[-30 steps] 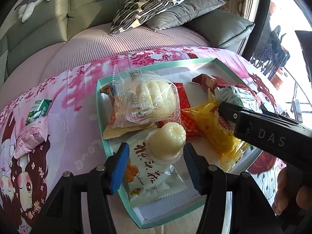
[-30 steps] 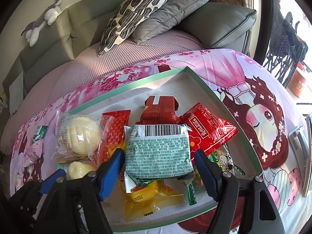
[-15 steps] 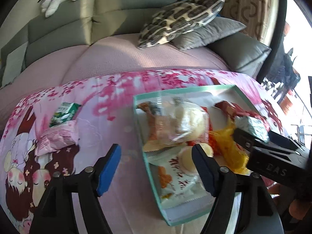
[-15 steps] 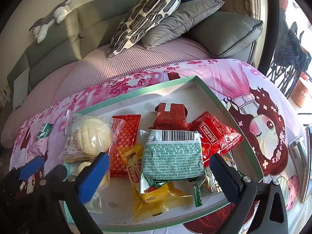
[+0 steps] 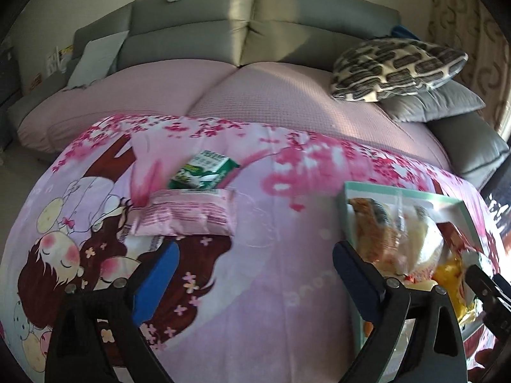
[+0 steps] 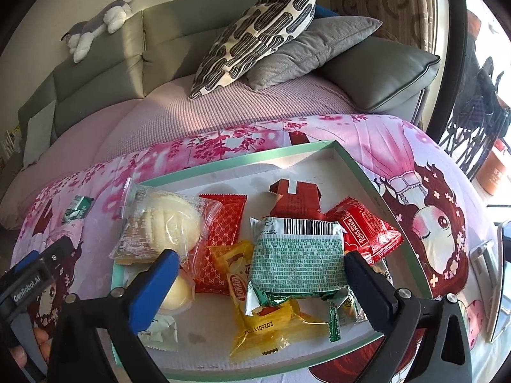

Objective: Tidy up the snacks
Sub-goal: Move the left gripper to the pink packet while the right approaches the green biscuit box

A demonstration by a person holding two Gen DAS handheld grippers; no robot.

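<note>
Swinging away from the tray (image 5: pixel 351 191), the left gripper (image 5: pixel 255 274) now faces the pink packet (image 5: pixel 188 214) on the desk, jaws opening, empty. Right gripper (image 6: pixel 260 274) hovers spread over the green packet (image 6: pixel 298 261). Best to straddle pink's short sides squarely.

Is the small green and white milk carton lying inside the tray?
No, the milk carton lies on the pink cloth outside the tray, just behind a pink snack packet.
</note>
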